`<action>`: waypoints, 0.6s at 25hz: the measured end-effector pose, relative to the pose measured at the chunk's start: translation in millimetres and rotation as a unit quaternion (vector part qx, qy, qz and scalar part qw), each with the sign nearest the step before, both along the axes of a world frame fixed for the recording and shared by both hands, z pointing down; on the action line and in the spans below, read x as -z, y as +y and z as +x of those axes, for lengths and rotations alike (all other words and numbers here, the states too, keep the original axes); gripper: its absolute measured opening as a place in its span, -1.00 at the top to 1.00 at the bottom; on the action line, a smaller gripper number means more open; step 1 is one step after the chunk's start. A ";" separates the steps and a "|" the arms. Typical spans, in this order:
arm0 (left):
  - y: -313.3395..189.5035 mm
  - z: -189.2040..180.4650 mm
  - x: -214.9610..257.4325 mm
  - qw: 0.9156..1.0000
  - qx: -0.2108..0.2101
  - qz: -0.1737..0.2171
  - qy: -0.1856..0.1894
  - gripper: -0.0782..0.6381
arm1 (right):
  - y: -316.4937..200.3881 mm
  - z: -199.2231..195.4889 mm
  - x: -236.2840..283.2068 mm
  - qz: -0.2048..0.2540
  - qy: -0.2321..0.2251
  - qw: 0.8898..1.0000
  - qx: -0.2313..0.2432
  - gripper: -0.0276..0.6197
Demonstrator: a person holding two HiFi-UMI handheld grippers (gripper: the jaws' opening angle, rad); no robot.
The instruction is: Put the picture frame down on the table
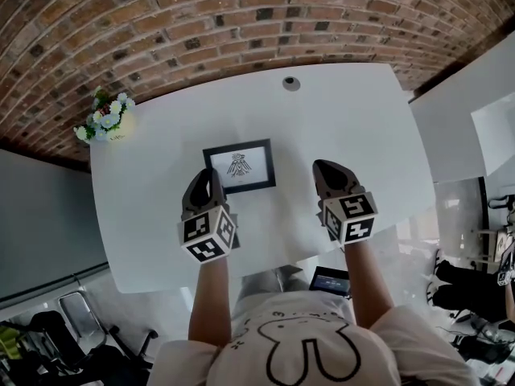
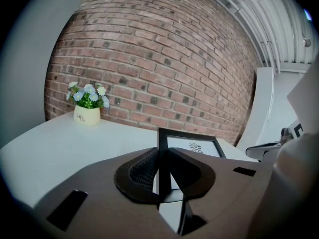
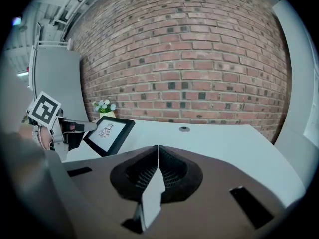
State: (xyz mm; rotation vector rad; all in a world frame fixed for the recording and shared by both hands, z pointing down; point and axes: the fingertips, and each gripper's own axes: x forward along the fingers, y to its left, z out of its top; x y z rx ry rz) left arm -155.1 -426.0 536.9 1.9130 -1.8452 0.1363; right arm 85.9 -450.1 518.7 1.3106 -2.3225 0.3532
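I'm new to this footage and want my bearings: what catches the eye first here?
A black picture frame, gripped at its left edge by the left gripper over the middle of the white table. A red brick wall runs behind, with a pot of flowers at the table's far left corner; the right gripper is shut, empty.

The cream pot (image 2: 86, 116) of flowers bears the word "Life", with a smaller line below it too tiny to read. The print in the frame (image 2: 192, 146) shows a dark emblem; the lettering under it is illegible. The two cubes (image 1: 208, 236) carry black-and-white square code markers.
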 end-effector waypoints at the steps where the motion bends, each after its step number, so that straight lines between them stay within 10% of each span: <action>1: -0.3 0.8 -4.2 1.000 -0.002 -0.005 -0.001 0.58 | -0.8 0.4 -3.3 -0.003 0.002 1.000 0.000 0.86; 15: -0.4 6.0 -64.4 0.995 0.003 -0.097 0.022 0.58 | -5.5 14.6 -53.1 -0.070 0.021 0.997 -0.006 0.86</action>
